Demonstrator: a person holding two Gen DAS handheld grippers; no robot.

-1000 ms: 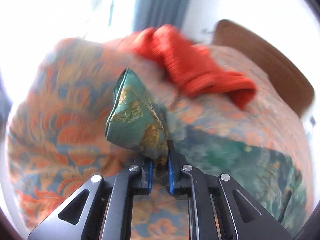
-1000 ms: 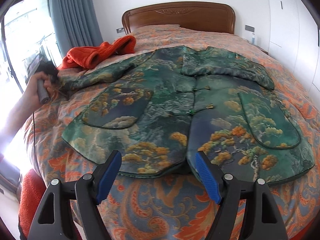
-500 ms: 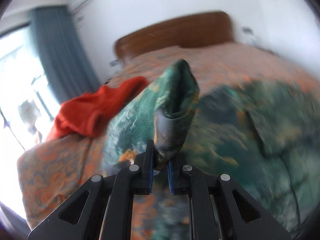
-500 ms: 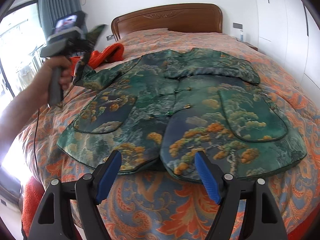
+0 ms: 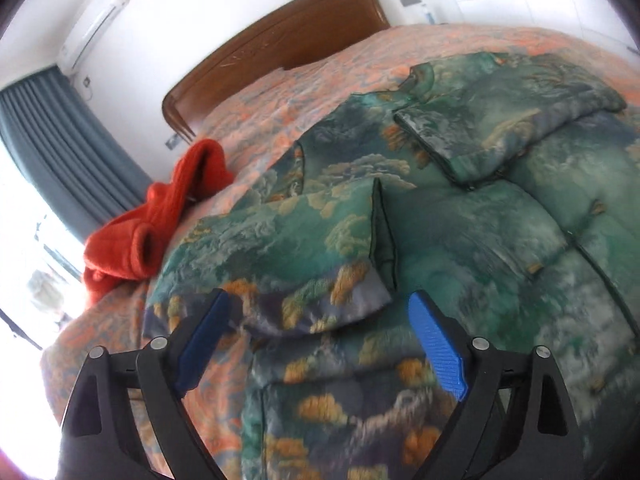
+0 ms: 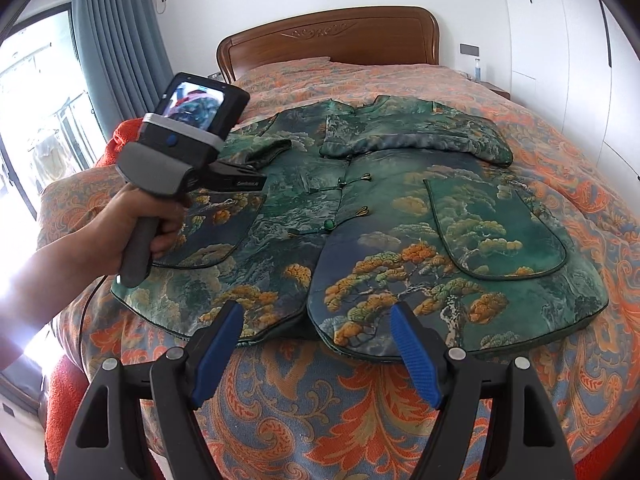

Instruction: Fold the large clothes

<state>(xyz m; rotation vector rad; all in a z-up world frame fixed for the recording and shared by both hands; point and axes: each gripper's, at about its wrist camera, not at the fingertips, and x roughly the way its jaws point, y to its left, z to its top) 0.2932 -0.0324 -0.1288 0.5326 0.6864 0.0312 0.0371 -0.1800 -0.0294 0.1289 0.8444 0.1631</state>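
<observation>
My left tongs (image 5: 316,344) are springing apart right over the jacket (image 6: 400,216), and nothing is pinched between them: the left sleeve (image 5: 304,248) lies free just ahead of the blue pads (image 5: 436,348), its cuff end turned in across the chest. That is where I want it, laid inward so the body keeps a straight side for the folds to come.

The jacket lies face up on the bed (image 6: 320,412), collar toward the headboard (image 6: 328,36), hem toward me, buttons closed down the middle. The other sleeve (image 6: 416,140) is already folded across the top of the chest, so both sleeves now sit inside the outline.

My right tongs (image 6: 316,340) hang spread and empty above the hem, near the split between the two front panels. I keep them low here, I judge, to be ready for the hem, which should come up toward the collar.

In the right view my hand (image 6: 132,224) holds the left tool's grip over the near pocket.

The red garment (image 5: 160,220) sits bunched at the bed's edge by the curtain (image 6: 116,48), apart from the jacket and out of the way.

Padded fabric like this looks thick; I expect the fold may spring back.
</observation>
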